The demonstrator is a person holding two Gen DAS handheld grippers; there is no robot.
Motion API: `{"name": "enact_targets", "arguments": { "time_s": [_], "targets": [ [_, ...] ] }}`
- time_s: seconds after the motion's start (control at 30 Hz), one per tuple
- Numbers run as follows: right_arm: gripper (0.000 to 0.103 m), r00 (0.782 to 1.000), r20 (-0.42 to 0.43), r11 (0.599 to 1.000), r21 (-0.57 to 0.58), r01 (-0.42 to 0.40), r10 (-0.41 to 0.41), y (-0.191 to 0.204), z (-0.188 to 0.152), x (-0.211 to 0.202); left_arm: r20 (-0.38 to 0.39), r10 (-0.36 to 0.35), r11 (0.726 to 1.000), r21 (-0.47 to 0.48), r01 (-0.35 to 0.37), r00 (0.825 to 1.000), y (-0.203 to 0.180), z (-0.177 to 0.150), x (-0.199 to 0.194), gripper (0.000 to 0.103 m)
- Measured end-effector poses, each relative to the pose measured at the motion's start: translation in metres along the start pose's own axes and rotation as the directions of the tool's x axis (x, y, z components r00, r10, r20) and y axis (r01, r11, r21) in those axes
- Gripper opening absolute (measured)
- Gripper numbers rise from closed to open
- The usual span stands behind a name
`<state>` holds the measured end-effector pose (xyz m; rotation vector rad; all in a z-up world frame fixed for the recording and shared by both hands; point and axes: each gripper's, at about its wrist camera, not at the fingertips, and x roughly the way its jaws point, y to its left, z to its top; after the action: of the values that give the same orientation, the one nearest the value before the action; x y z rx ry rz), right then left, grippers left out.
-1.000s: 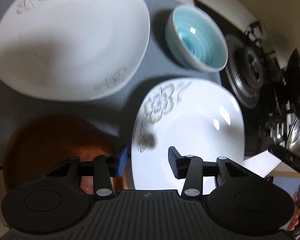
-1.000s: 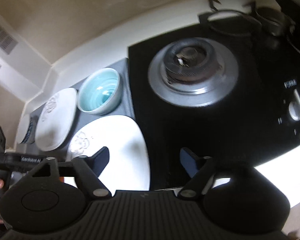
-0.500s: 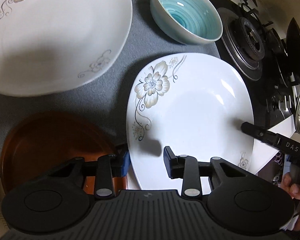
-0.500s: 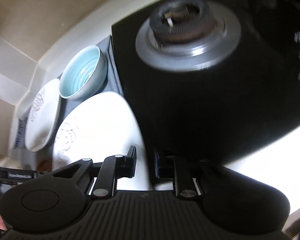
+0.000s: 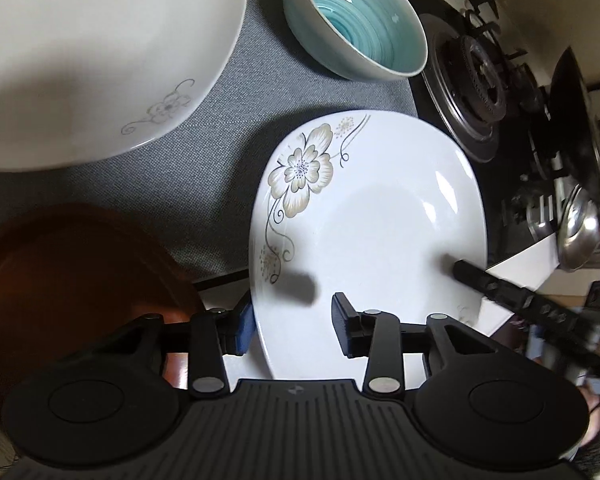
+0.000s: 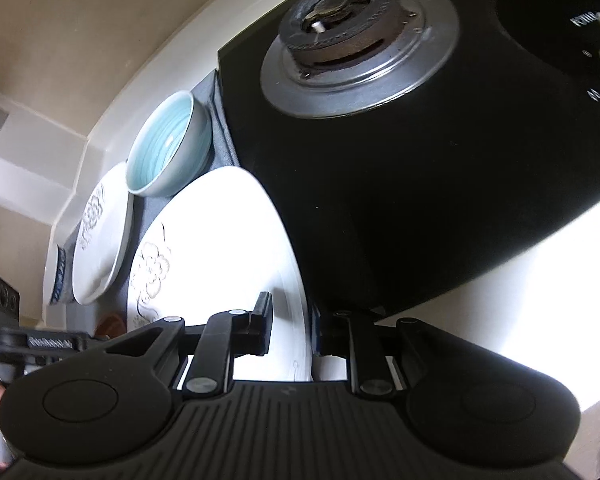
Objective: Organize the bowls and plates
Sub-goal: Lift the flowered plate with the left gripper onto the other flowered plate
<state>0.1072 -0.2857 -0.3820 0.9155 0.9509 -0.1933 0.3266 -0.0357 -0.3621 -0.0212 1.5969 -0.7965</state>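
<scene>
A white flower-patterned plate (image 5: 376, 224) lies on the grey mat. My left gripper (image 5: 292, 330) straddles its near left rim, one finger outside under the edge, one over the plate, with a gap still showing. My right gripper (image 6: 290, 334) straddles the plate's (image 6: 220, 264) right rim with its jaws close around the edge; its finger (image 5: 484, 280) shows on the plate in the left wrist view. A larger white flower plate (image 5: 92, 60), a teal bowl (image 5: 360, 20) and a brown plate (image 5: 72, 280) lie around it.
The black gas hob (image 6: 420, 160) with its burner (image 6: 356, 44) borders the plate on the right. A pan and a steel ladle (image 5: 580, 232) sit at the far right. A blue-patterned bowl (image 6: 58, 276) stands at the far left.
Both grippers moved in onto the flower plate. The right gripper's jaws narrowed around the plate's right rim. The left gripper slid forward onto the left rim.
</scene>
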Motion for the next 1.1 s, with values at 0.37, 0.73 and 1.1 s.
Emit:
{"name": "enact_targets", "arguments": {
  "time_s": [0.37,0.73,1.1],
  "targets": [
    [0.009,0.997,0.059,0.998,0.030,-0.058,0.056,0.002,-0.004,-0.010,0.044,0.125,0.989,0.068,-0.128,0.991,-0.007,-0.012,-0.014,0.027],
    [0.008,0.985,0.085,0.980,0.124,-0.158,0.148,-0.002,-0.017,-0.024,0.040,0.103,0.992,0.063,-0.105,0.994,-0.006,-0.002,-0.030,0.026],
    [0.010,0.974,0.046,0.960,0.164,-0.228,0.223,0.008,-0.017,-0.017,0.101,0.087,0.995,0.043,-0.091,0.991,0.001,0.002,-0.068,0.026]
  ]
}}
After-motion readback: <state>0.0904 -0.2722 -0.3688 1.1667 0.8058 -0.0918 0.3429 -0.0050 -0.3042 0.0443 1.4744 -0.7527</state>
